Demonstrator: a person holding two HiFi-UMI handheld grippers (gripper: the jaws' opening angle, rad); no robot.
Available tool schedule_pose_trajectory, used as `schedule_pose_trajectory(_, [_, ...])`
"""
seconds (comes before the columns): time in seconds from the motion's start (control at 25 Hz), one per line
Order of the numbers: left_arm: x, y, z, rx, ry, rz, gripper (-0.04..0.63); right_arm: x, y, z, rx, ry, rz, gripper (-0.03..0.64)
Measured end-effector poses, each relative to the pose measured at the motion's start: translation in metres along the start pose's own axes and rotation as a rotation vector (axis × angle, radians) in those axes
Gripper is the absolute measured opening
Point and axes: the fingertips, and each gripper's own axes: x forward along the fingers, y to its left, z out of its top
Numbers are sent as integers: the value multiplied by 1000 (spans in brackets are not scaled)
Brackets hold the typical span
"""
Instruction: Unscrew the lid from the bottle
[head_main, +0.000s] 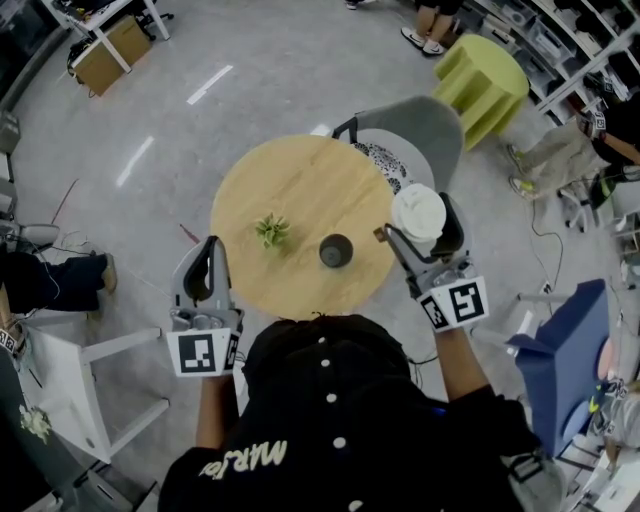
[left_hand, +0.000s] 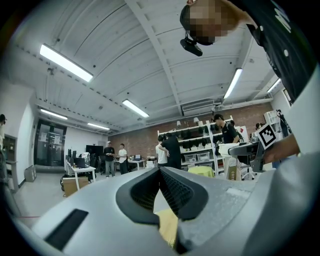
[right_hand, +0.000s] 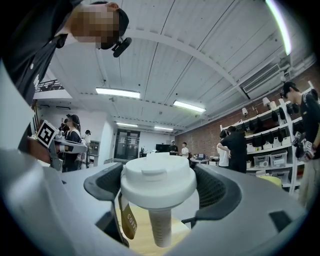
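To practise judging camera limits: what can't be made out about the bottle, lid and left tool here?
Bottle: head view looks straight down; only its dark mouth shows, contents unseen.
Tag under the lid: right gripper view, print mostly turned away.
Table: left gripper view, the left tool's own body hides nearly all of it.

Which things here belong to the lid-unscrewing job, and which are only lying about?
Job: white lid, gripped in the right claw; dark bottle on the round wooden table; left claw, shut and empty.
Lying about: small green plant; grey chair; yellow-green stool.
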Motion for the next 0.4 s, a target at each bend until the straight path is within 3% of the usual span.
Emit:
schedule_pose_trajectory(0.24, [4, -1, -3, -14, -13, 4, 5, 3, 0, 1, -6, -3, 10, 459])
schedule_pose_trajectory(0.4, [5, -2, -6, 19, -10, -2, 5, 5, -2, 1, -1, -9, 16, 459])
